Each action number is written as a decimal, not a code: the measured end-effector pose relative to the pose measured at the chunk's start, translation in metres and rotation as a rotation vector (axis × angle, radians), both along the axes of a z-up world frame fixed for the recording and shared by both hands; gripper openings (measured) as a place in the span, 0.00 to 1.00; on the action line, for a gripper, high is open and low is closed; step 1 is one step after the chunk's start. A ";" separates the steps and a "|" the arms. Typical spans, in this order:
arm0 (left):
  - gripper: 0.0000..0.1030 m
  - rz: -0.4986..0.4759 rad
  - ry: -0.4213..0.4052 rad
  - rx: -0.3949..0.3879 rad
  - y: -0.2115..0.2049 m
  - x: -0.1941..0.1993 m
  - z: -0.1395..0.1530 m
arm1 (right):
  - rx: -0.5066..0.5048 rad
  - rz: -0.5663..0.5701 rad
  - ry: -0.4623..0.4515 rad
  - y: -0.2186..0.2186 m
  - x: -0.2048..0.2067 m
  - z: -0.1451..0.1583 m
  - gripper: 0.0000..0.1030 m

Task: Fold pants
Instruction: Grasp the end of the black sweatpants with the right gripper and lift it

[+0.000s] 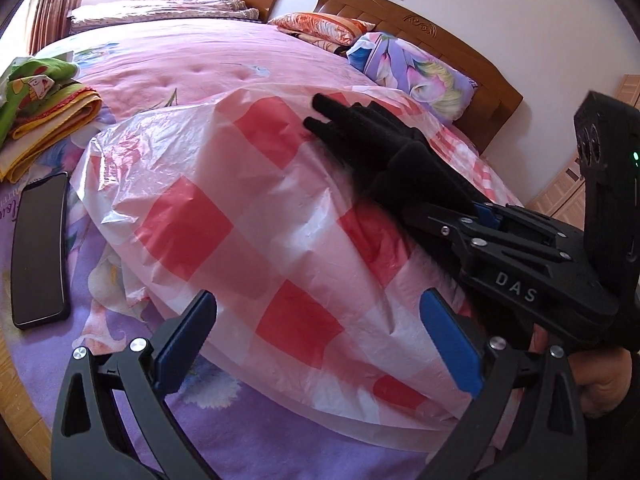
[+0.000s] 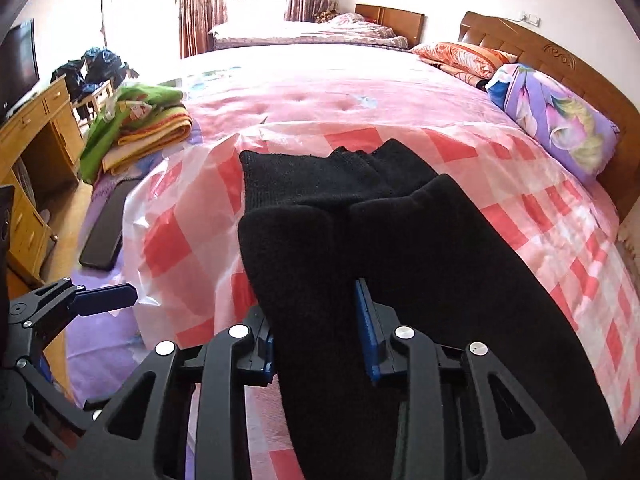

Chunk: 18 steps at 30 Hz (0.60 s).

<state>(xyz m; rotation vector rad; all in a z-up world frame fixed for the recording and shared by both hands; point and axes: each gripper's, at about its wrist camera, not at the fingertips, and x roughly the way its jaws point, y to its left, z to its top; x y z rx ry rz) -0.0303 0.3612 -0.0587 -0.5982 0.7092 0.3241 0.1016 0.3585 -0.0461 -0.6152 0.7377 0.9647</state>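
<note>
Black knit pants point(image 2: 340, 184) lie lengthwise on a red-and-white checked plastic sheet point(image 2: 180, 220) spread over the bed, with the leg ends pointing away. My right gripper point(image 2: 314, 304) is shut on the near end of the pants; black fabric fills the gap between its blue pads. In the left wrist view the pants point(image 1: 372, 132) run from the right gripper point(image 1: 486, 210) out over the sheet point(image 1: 248, 208). My left gripper point(image 1: 318, 296) hangs open above the sheet, left of the pants, with nothing between its fingers.
A dark phone point(image 1: 40, 248) lies on the purple bedspread left of the sheet. Folded green and orange blankets point(image 1: 44, 120) sit beyond it. Pillows point(image 1: 416, 72) rest against the wooden headboard point(image 1: 492, 80). A wooden desk point(image 2: 36, 140) stands left of the bed.
</note>
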 end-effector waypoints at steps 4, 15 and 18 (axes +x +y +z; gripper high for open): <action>0.98 0.010 0.014 -0.047 0.000 0.001 -0.013 | -0.117 0.051 -0.093 0.024 -0.010 -0.006 0.62; 0.98 -0.052 0.002 -0.017 -0.028 -0.022 -0.006 | 0.058 0.013 0.024 -0.002 0.005 0.033 0.25; 0.98 -0.188 -0.076 0.046 -0.072 -0.014 0.014 | 0.166 -0.024 0.229 -0.029 0.036 0.054 0.23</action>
